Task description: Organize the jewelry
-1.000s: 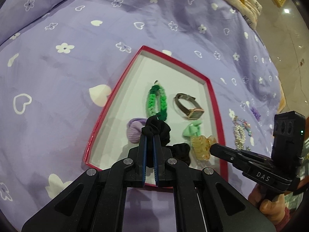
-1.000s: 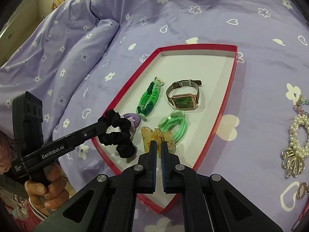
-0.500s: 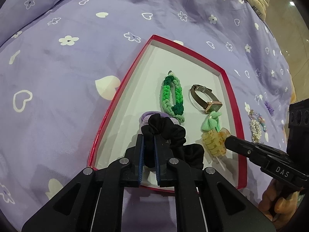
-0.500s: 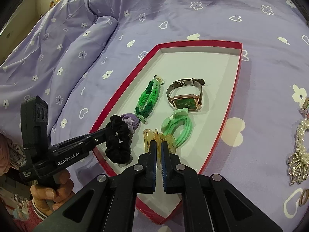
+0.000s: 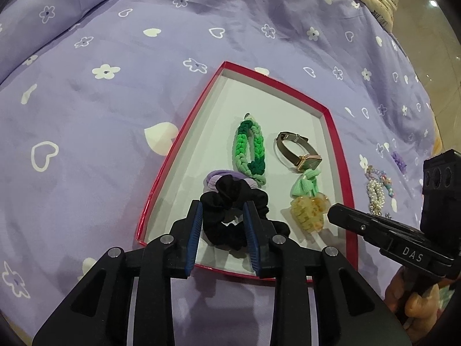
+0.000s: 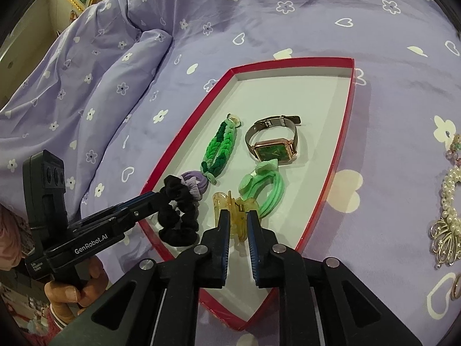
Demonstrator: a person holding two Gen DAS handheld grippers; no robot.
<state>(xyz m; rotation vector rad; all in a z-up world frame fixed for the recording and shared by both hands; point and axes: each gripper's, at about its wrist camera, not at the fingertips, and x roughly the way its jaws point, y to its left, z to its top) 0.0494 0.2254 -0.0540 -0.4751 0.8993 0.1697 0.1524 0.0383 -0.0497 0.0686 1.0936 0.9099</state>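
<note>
Risk: black scrunchie [image 5: 230, 219] fabric snags on the left tool [image 5: 223, 225] pads as it backs out and drags back out of the red tray [image 5: 343, 178]. Same for the amber claw clip [image 6: 239, 216] and right tool [image 6: 239, 230] (clip sits near the tray's rim). Both tools are opening, items between the jaws, lying in the tray on the bed [image 5: 115, 115]. Both pitched steeply down, side by side.
</note>
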